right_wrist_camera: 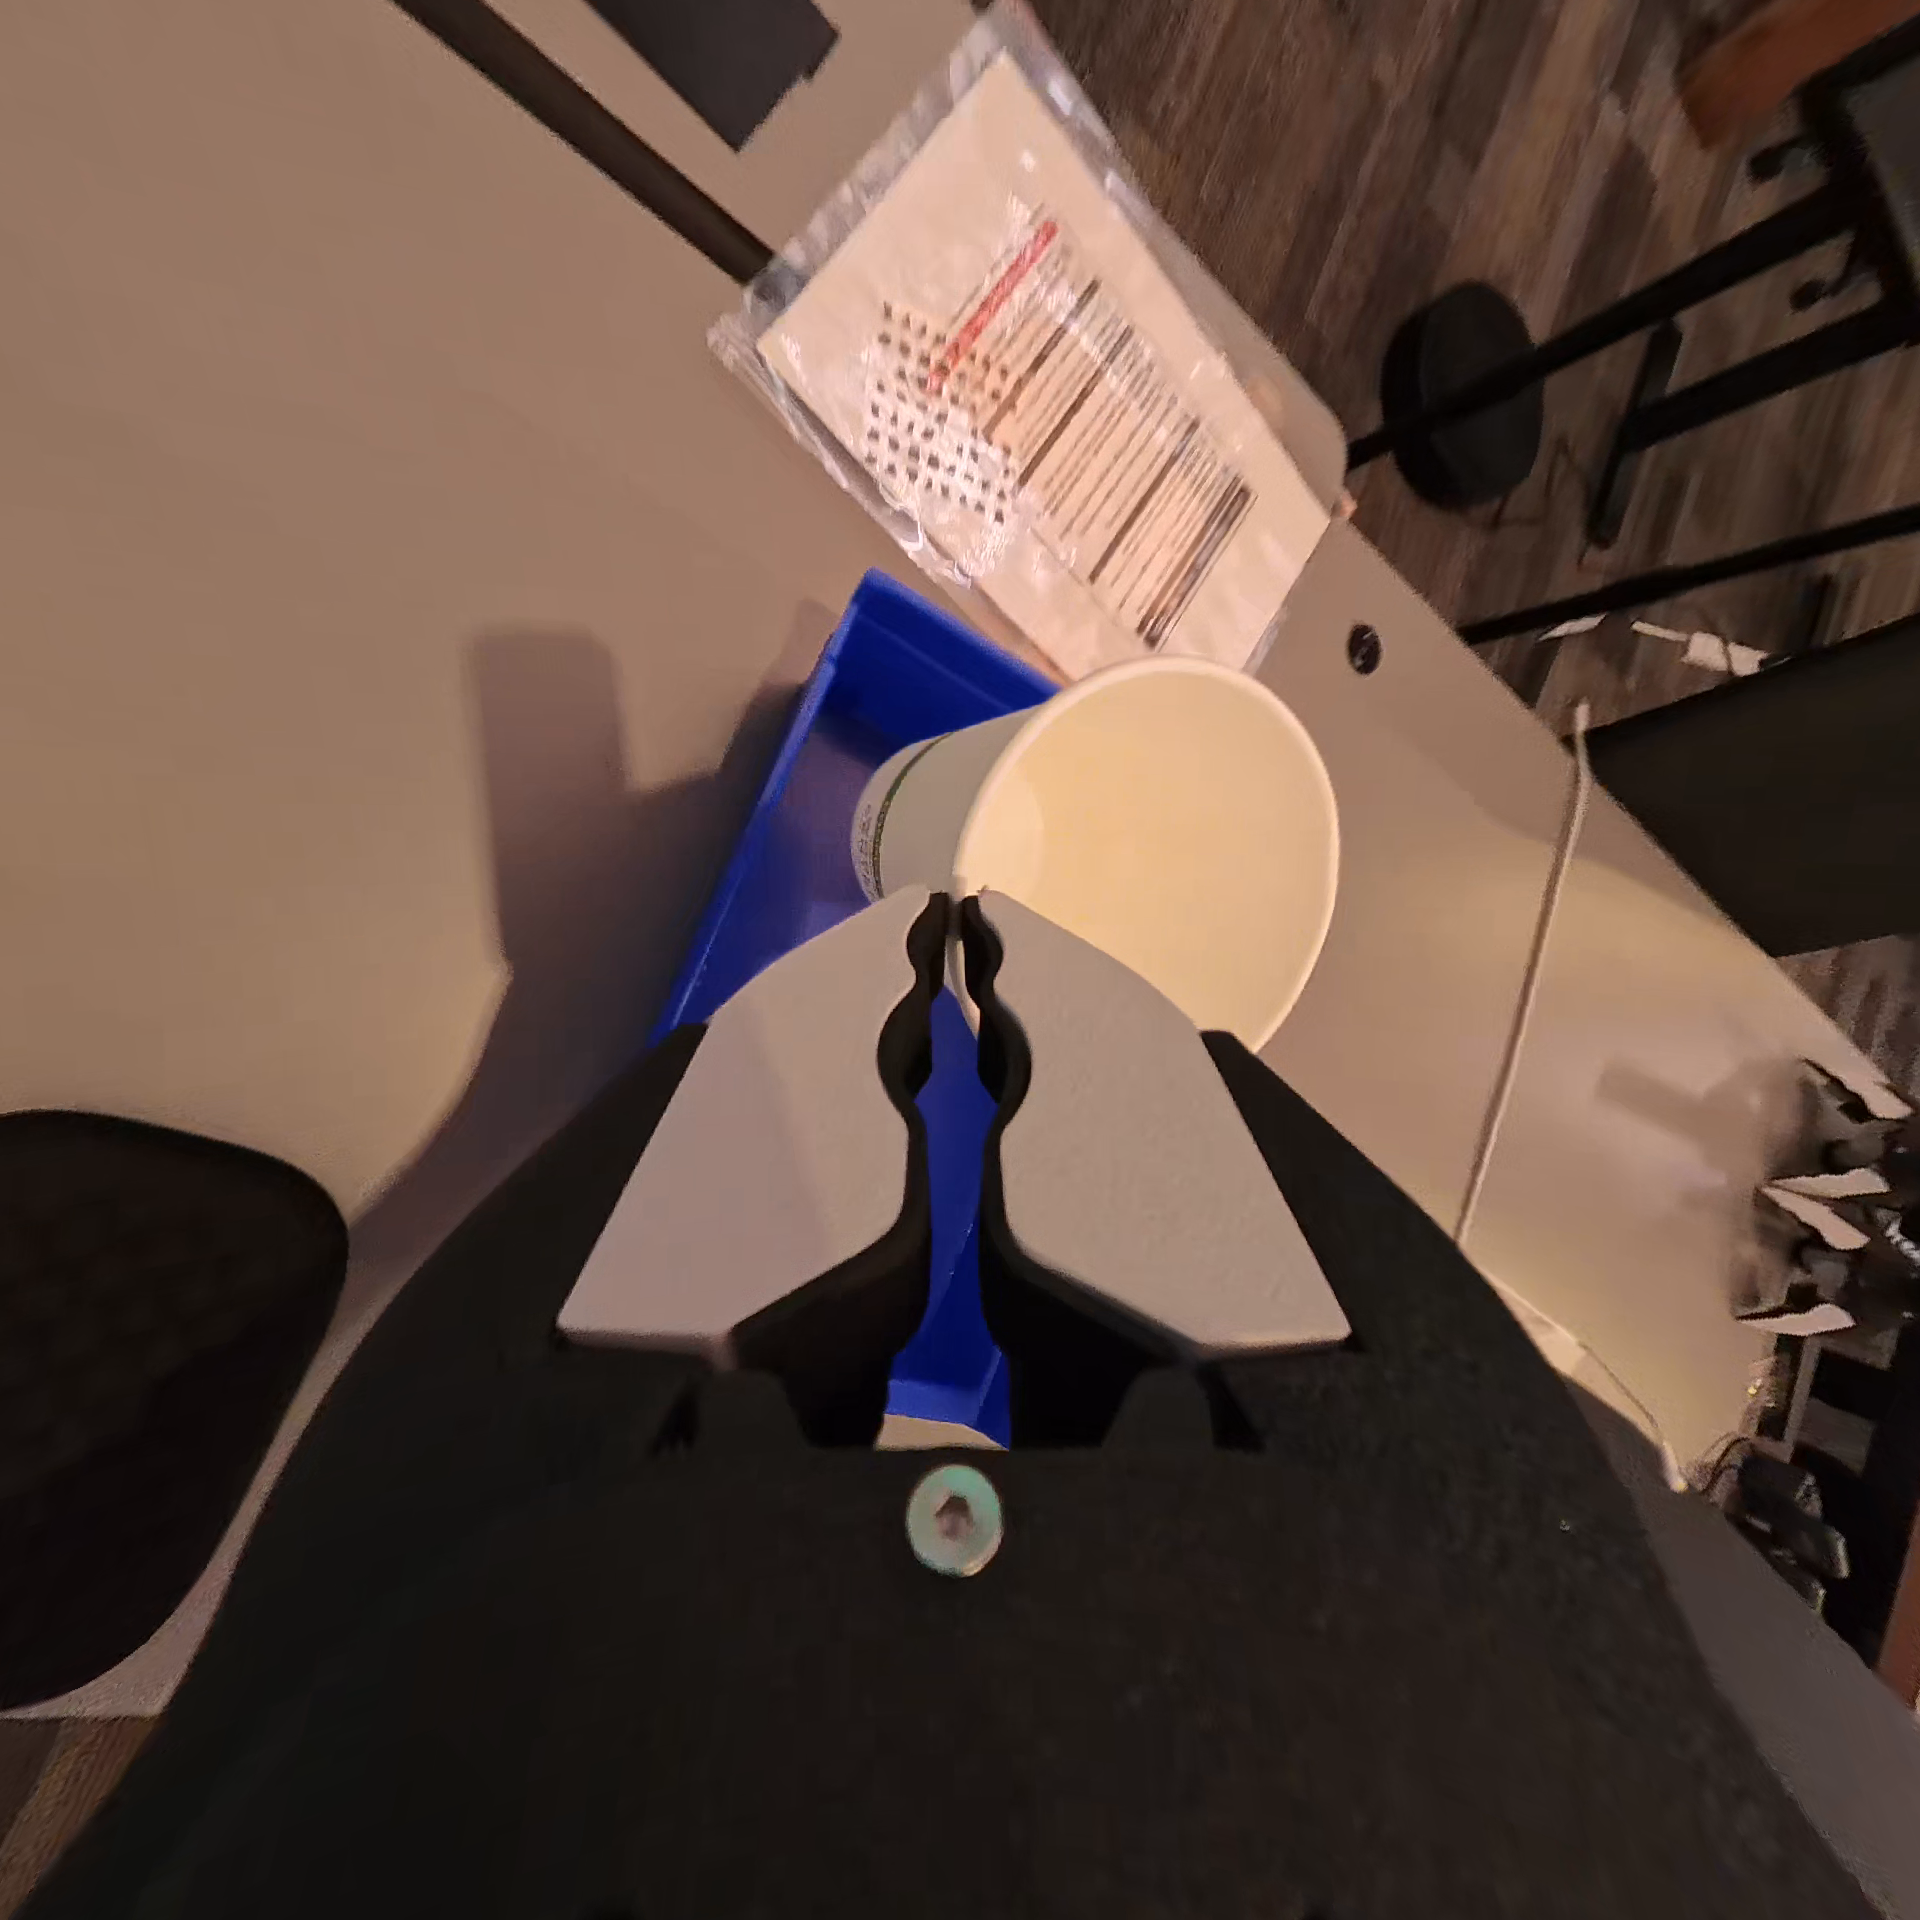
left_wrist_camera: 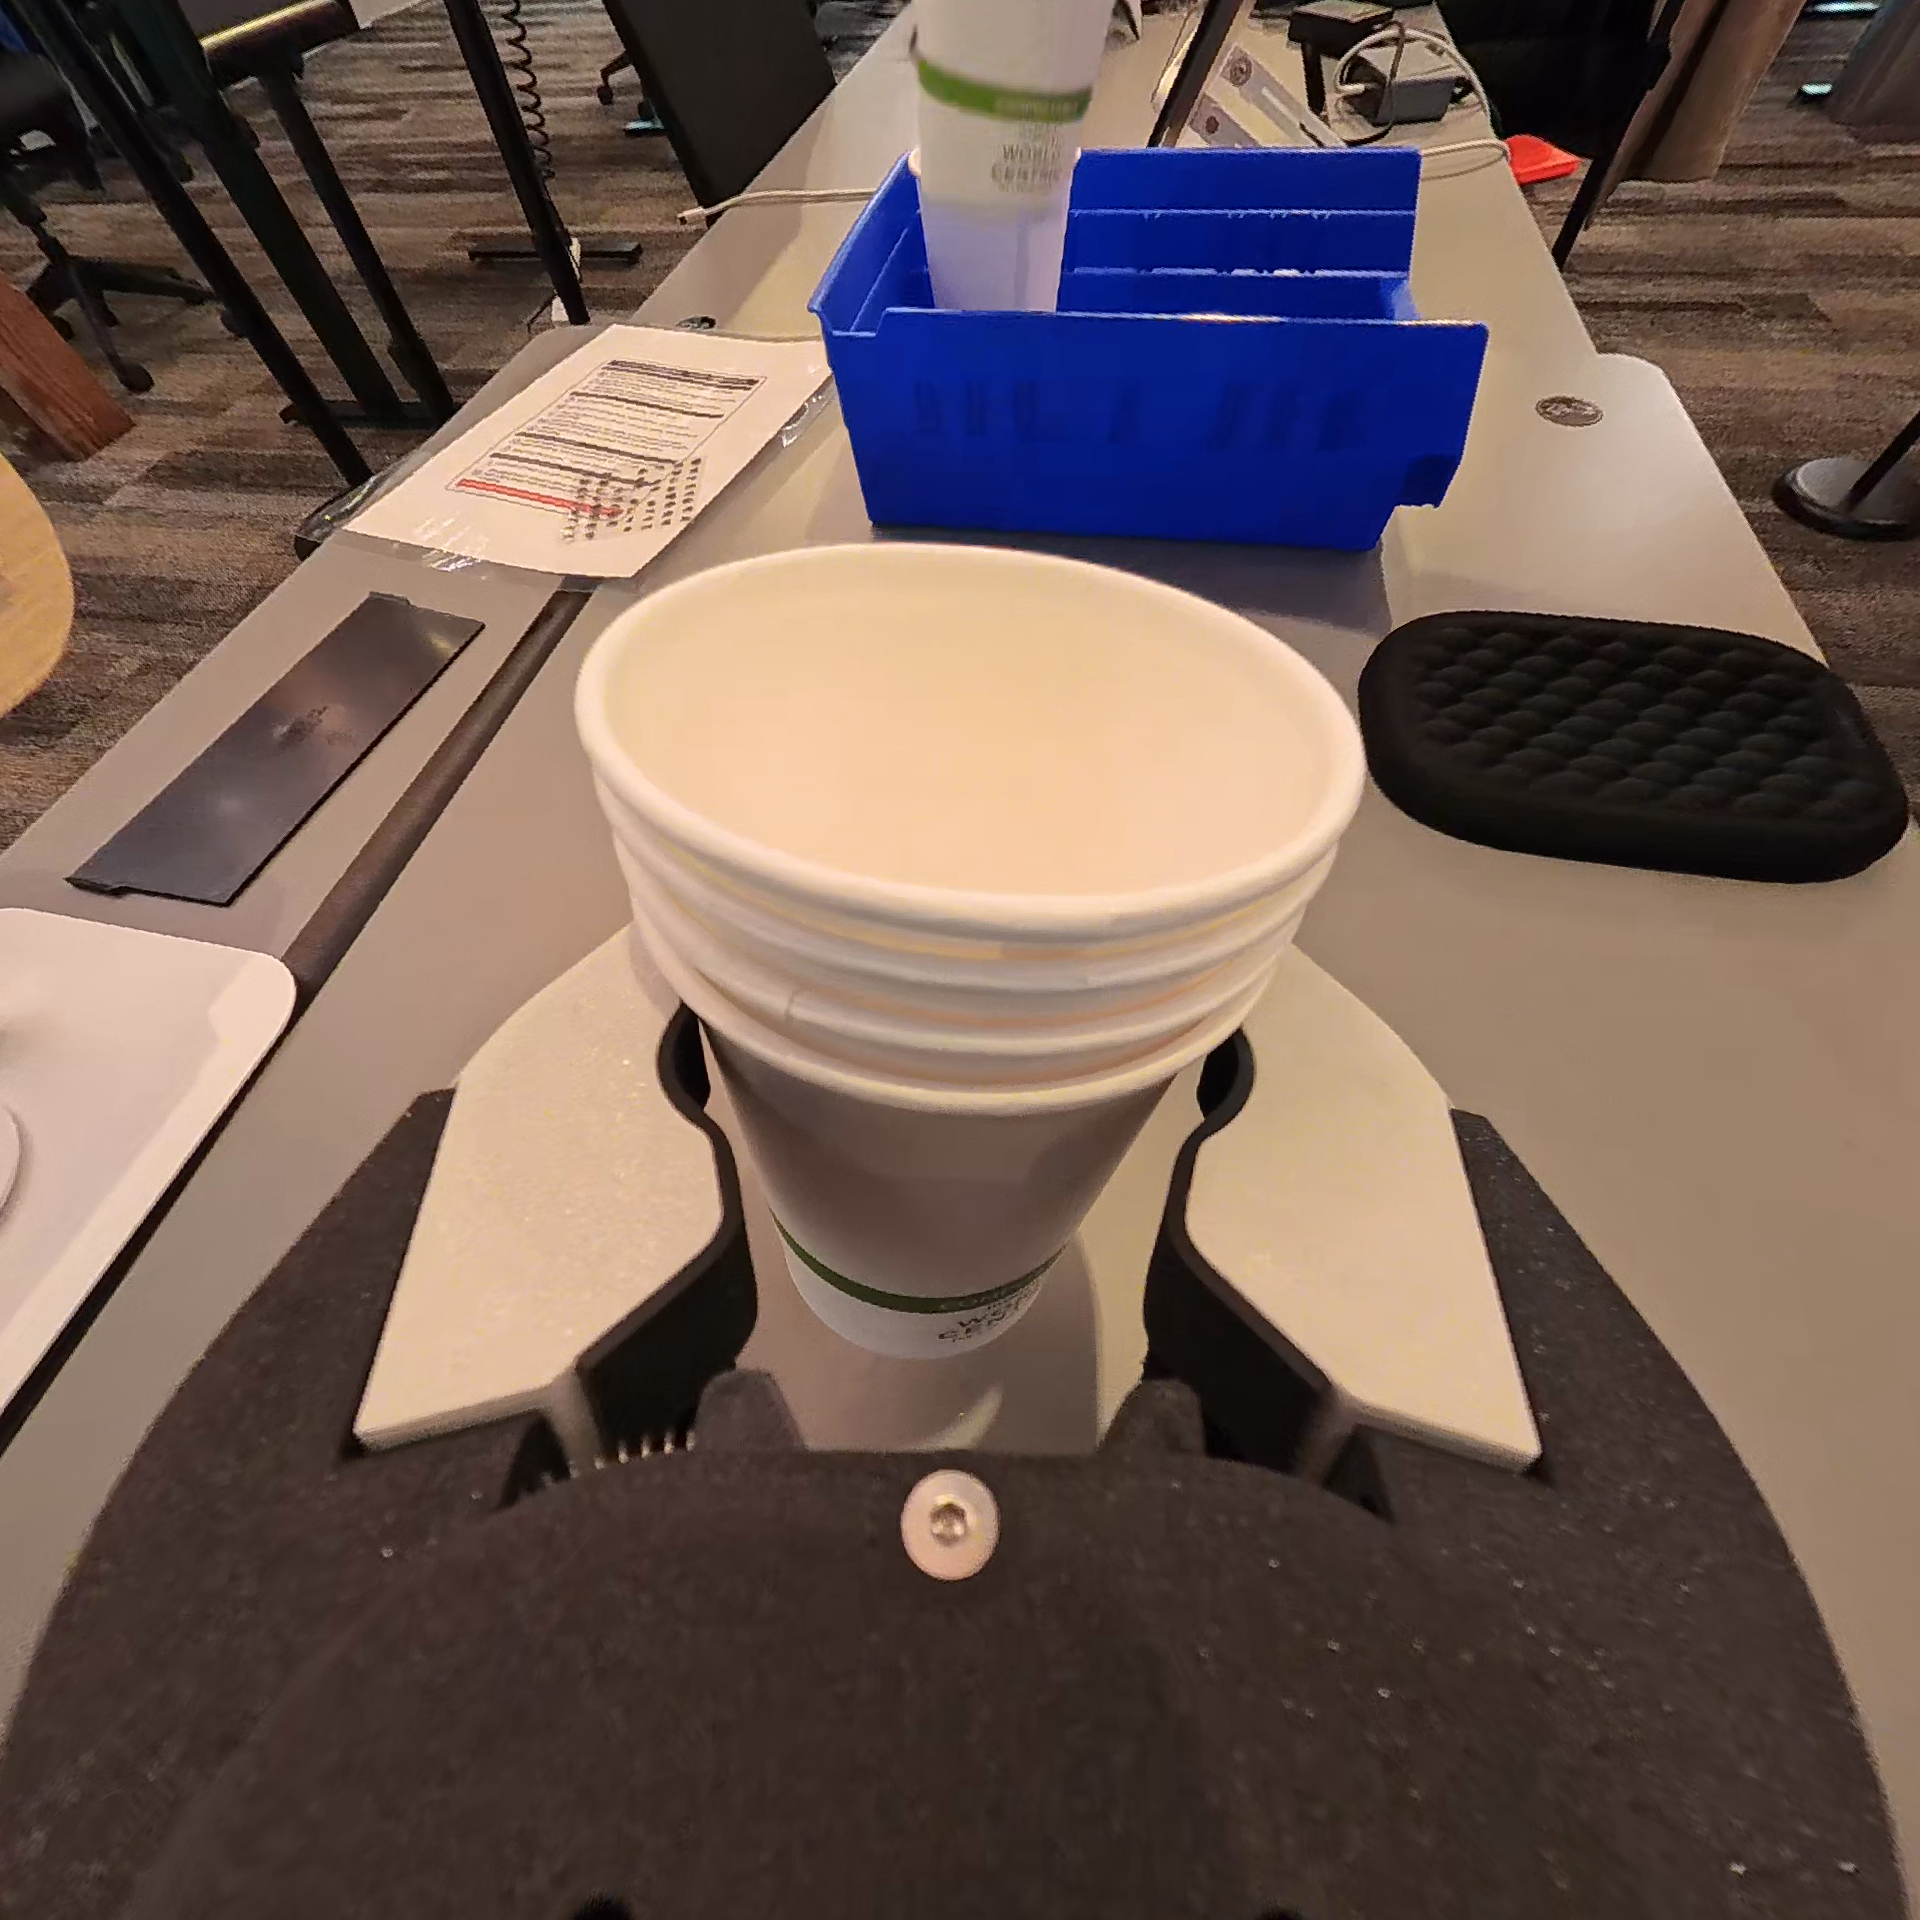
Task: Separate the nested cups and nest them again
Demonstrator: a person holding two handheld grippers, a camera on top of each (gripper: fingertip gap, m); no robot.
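Over the grey desk (left_wrist_camera: 1558,1039), left claw (left_wrist_camera: 951,1049) clamps the nested paper cup stack (left_wrist_camera: 966,831) steady upright, while right claw (right_wrist_camera: 956,914) pinches one separated cup's (right_wrist_camera: 1143,831) rim above the blue bin (right_wrist_camera: 831,790), probably to set aside.

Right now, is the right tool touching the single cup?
Touching. Right wrist view: the right tool pinches the single cup at its rim.

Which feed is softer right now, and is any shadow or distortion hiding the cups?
Left wrist view: cup stack sharp and evenly lit in the left gripper; wide-angle lens bends the table edges. Right wrist view: softer and warmer, printed sheet blurred, a dark shadow beside the blue bin; the single cup pinched by the right gripper stays readable.
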